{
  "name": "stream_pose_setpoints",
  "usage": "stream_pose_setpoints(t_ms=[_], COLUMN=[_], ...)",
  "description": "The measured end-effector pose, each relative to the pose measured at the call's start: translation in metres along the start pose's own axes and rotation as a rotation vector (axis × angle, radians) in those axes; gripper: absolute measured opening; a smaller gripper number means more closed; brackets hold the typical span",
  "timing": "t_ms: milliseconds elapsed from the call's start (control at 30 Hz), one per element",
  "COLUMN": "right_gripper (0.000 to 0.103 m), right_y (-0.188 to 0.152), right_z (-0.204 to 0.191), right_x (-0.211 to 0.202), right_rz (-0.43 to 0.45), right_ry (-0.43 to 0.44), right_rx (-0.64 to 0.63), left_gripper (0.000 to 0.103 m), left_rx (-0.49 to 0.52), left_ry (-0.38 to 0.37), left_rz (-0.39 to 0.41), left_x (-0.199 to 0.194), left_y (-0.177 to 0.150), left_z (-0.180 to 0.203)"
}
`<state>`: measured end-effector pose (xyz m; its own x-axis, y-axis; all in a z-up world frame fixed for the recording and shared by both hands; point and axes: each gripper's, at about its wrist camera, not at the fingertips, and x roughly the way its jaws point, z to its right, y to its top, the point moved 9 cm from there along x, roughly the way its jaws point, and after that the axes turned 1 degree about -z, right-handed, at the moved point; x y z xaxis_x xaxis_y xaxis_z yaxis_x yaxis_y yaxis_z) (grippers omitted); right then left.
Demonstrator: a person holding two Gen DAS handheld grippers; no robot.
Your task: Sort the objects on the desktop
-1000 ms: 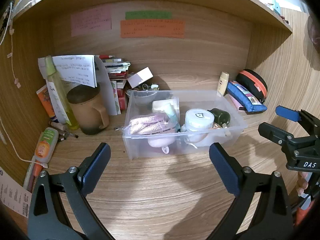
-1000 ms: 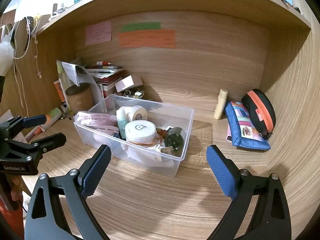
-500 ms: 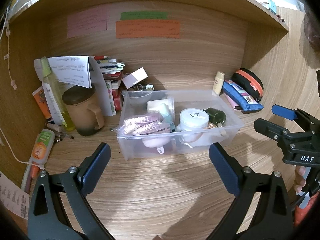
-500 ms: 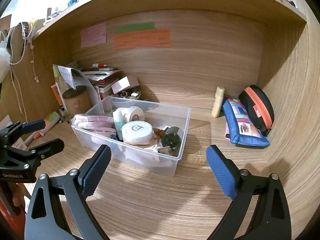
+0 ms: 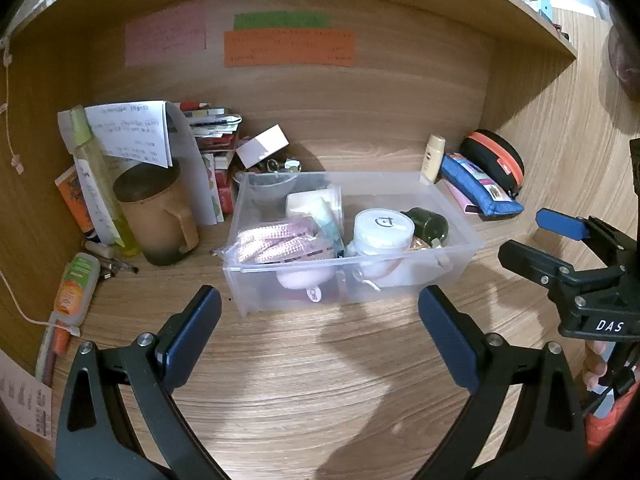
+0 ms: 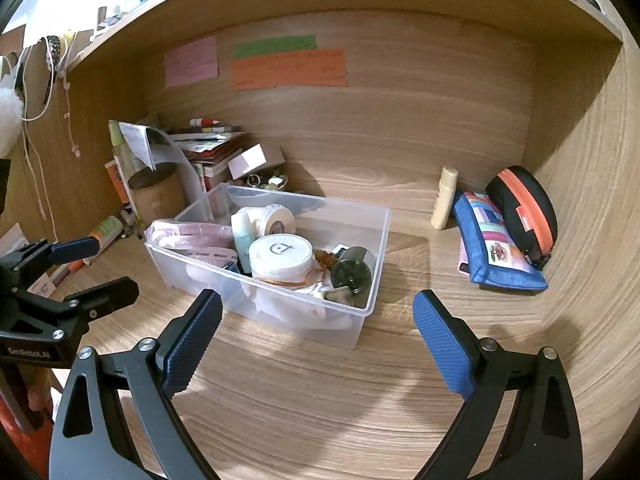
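A clear plastic bin [image 5: 460, 254] [image 6: 372, 272] stands mid-desk. It holds a white round jar [image 5: 383, 228] [image 6: 280, 254], a dark green jar [image 5: 427, 222] [image 6: 354, 270], pink packets [image 5: 280, 242] [image 6: 192, 234] and a tape roll [image 6: 278, 218]. My left gripper [image 5: 318, 330] is open and empty, in front of the bin. My right gripper [image 6: 316, 334] is open and empty, in front of the bin's right corner. It also shows at the right of the left wrist view [image 5: 548, 244]. The left gripper shows at the left of the right wrist view [image 6: 92, 268].
A brown mug [image 5: 154, 216], a yellow-green bottle [image 5: 102, 184], papers and books stand at the back left. An orange tube [image 5: 76, 286] lies at the left. A cream bottle [image 5: 434, 156] [image 6: 444, 198], a blue pouch [image 5: 480, 188] [image 6: 500, 252] and a black-orange case [image 6: 524, 208] lie at the right.
Both grippers have drawn back a little from the bin, so it looks smaller and further off. Both stay open and empty. Nothing on the desk has moved.
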<state>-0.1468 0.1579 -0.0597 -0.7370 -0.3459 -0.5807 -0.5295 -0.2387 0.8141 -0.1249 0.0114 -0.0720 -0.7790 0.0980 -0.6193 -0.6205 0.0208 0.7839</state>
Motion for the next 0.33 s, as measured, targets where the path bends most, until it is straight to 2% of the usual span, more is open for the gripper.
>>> stream_pose_setpoints(t_ms=[333], right_gripper=[0.096], right_y=[-0.0011], right_z=[-0.0033], right_x=[0.0025], right_rz=[-0.009], right_ry=[0.003], right_rx=[-0.010], left_gripper=[0.100], left_rx=[0.020], left_ry=[-0.001], left_rz=[0.004], left_x=[0.0011], left_y=[-0.0005], left_z=[0.0023])
